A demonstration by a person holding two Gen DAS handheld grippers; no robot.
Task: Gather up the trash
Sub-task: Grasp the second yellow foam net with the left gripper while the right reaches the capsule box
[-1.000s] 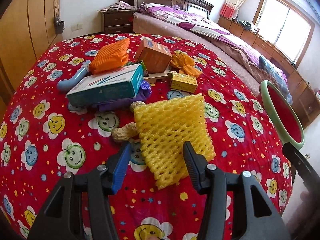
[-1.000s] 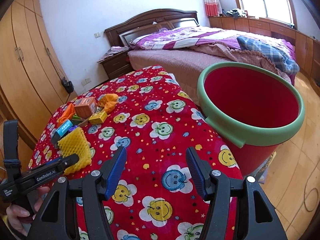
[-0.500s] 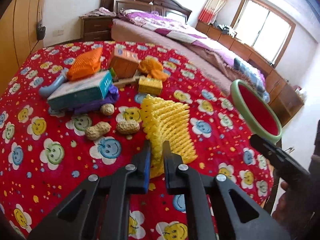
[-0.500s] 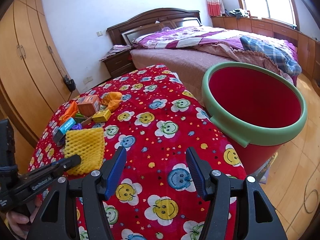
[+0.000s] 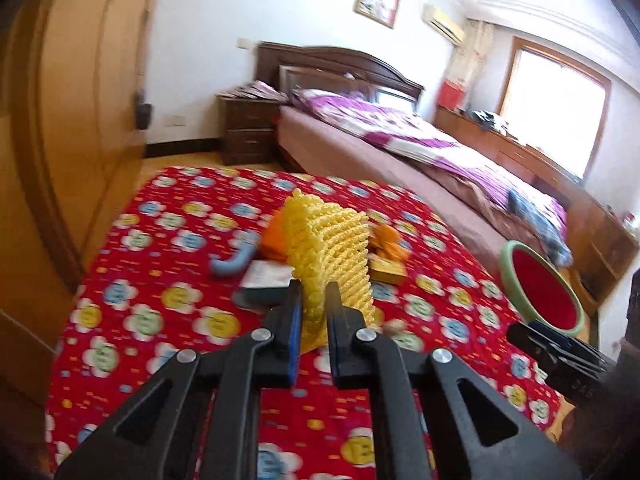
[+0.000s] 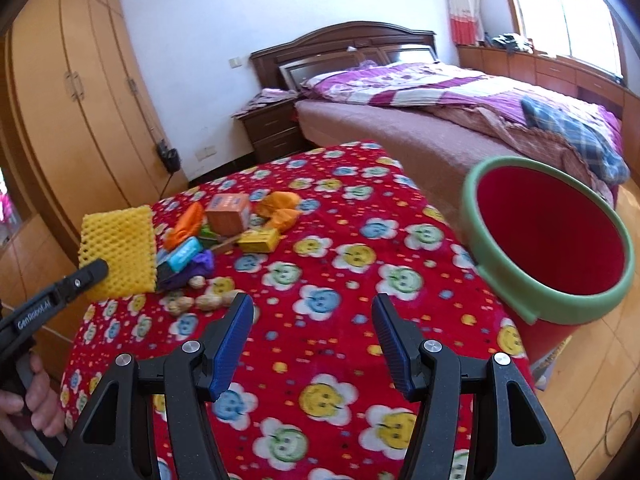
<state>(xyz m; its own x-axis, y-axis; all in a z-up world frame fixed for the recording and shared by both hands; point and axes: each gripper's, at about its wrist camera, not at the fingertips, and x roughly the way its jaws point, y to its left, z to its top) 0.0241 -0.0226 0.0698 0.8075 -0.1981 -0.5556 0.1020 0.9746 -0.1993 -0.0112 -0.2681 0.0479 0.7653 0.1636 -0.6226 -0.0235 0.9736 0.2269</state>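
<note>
I am pinching the yellow foam net (image 5: 332, 248) in my left gripper (image 5: 313, 300), lifted above the tablecloth (image 6: 340, 280). The red bin (image 6: 548, 248) is lying off to my right, nearer my right gripper (image 6: 312, 332), which is hanging spread and empty.

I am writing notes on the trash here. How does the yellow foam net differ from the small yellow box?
The yellow foam net is a soft mesh sheet, held up in the left gripper; the small yellow box is a solid carton lying on the tablecloth. The net looks larger. Both are yellow.
</note>
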